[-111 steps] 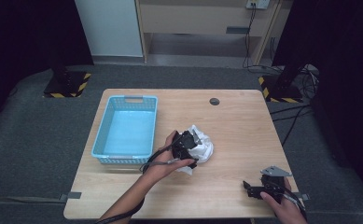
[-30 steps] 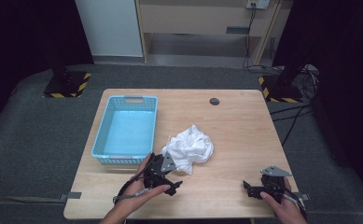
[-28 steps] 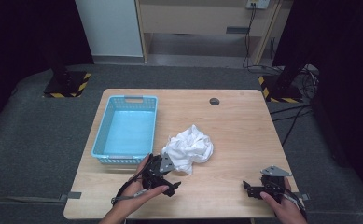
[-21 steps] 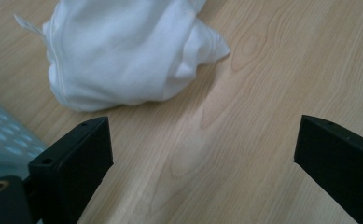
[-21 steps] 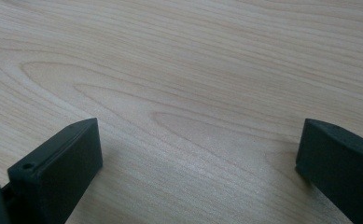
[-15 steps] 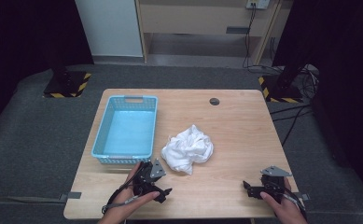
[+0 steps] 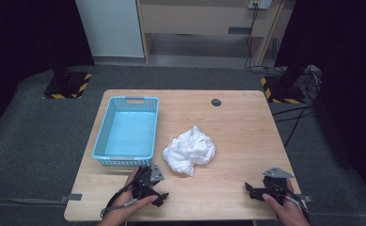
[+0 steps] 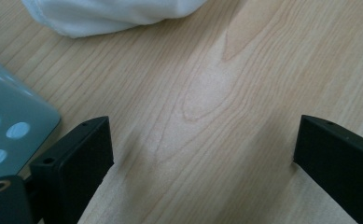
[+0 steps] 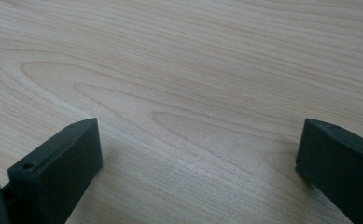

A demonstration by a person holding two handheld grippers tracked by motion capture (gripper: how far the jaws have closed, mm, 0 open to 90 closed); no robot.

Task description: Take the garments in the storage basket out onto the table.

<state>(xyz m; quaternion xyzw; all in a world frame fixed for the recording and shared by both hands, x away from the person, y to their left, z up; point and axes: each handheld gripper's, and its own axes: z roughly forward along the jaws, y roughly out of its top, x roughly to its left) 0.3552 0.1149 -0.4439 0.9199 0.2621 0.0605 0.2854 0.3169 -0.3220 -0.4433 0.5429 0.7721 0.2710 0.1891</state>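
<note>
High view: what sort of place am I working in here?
Likely a lab or recording studio set-up, not a home: a lone wooden table on grey floor covering, dark surrounds, stand bases with hazard-striped edges, and loose cables at the right.

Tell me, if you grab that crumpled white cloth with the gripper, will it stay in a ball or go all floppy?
The white cloth would probably go floppy: it lies in soft, loose folds, so the free parts would likely hang down. It looks thin, so it is probably light. Pushed across the wooden table, it would likely bunch and drag, not roll.
</note>
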